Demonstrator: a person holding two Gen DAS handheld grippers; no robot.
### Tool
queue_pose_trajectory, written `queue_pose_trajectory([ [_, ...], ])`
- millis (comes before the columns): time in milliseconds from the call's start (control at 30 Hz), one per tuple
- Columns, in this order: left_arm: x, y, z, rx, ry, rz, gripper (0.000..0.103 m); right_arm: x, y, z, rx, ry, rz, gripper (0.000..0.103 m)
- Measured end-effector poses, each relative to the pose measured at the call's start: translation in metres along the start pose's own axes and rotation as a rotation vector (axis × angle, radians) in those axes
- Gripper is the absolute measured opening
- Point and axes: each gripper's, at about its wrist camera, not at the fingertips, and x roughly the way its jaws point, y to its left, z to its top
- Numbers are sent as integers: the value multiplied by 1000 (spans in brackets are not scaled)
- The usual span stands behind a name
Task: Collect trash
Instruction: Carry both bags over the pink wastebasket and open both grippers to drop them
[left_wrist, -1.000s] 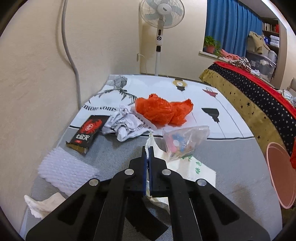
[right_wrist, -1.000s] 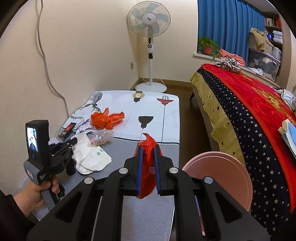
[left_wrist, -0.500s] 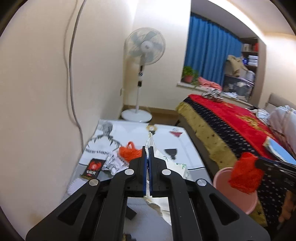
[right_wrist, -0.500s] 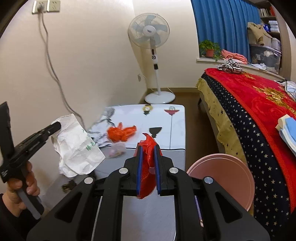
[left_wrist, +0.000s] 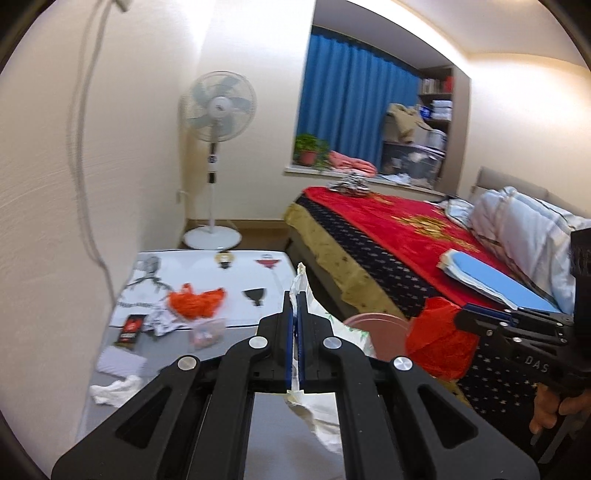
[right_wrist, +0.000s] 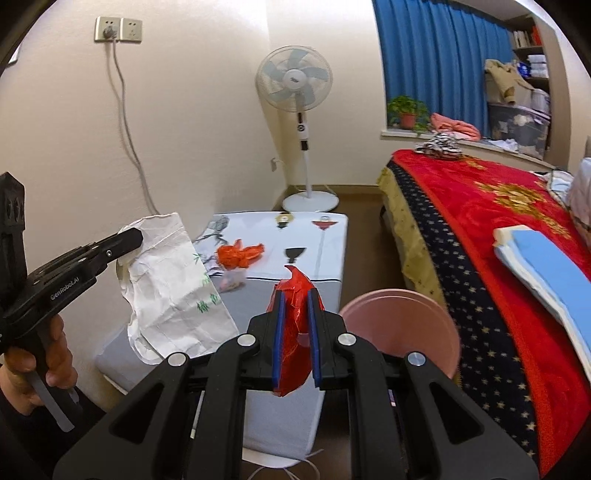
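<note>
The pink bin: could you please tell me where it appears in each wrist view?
Left wrist view: the pink bin is right of centre, behind the left tool's fingers, beside the bed.
Right wrist view: it is just right of the red wrapper.
Shared landmark: the standing fan.

We find the left tongs raised above the surface, clamped on a paper bag that hangs below them. The right tongs stand to their right, closed on a crumpled plastic wrapper. A basin sits just right of and below the right tongs, between the surface and the bed. Ahead of both tongs, on the surface, lie a plastic bag, a small clear pouch nearer us, and a flat packet to the left by the wall. A standing fan is on the floor beyond the surface's far end.
</note>
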Motion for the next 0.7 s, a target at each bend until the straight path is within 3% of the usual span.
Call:
queue_pose_trajectory([
  [267,54,-60,5,91,37,-75,1,7,-68,6,66,-5,-120,12],
  [433,96,-83,4,93,72,-101,1,36,-106,11,75,15,-185,12],
  [700,171,-108,-6,109,141,-110,1,87,-147,5,105,76,-215,12],
])
